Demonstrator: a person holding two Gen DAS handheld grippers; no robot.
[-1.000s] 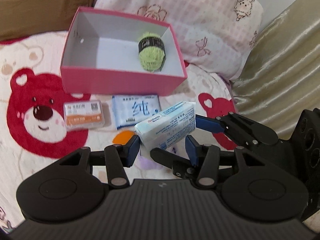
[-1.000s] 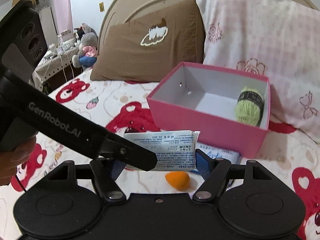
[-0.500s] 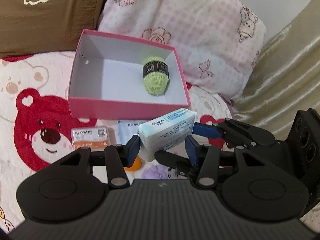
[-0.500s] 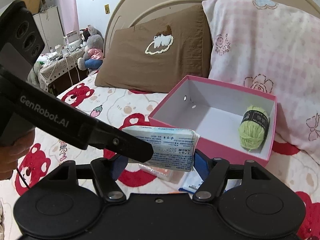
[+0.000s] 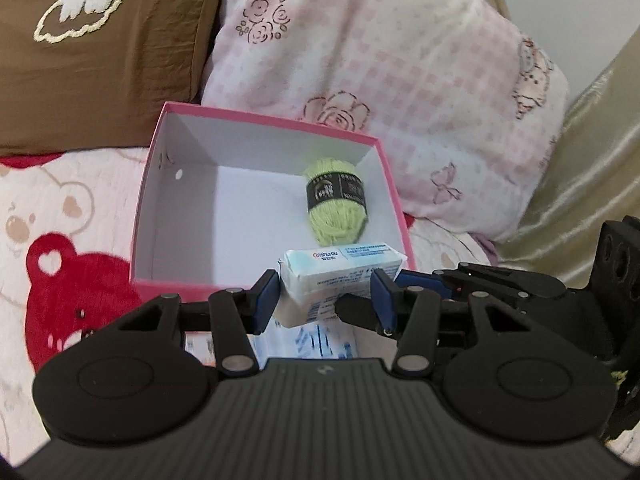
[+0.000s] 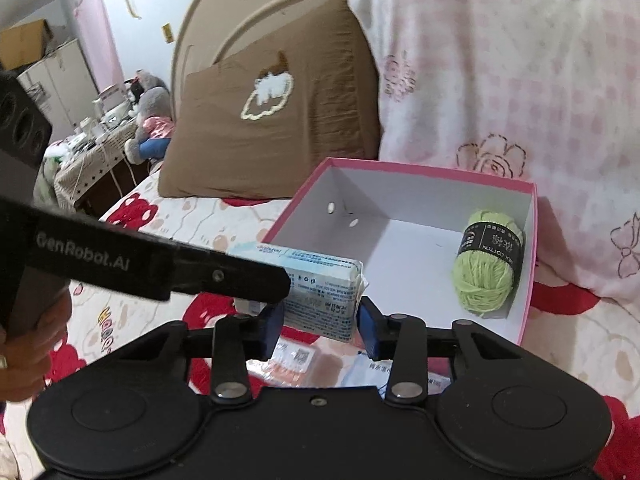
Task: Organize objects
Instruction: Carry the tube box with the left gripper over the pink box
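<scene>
Your pink box (image 5: 256, 286) sits open on the bed (image 5: 60, 208), green yarn (image 5: 336, 204) at its far right. Both your left gripper (image 5: 324, 300) and right gripper (image 6: 318, 322) have jaws pinching the tissue pack (image 5: 340, 276) over the near wall.

I am lifting the white-and-blue plastic tissue pack (image 5: 340, 276) off the bedspread, both tools clamped on it together, the left tool (image 5: 324, 300) and the right tool (image 6: 320, 322). It is now hanging at the near rim of the open pink cardboard box (image 5: 160, 160). The box and the green yarn ball (image 5: 336, 204) are growing larger in both views as I close in.
</scene>
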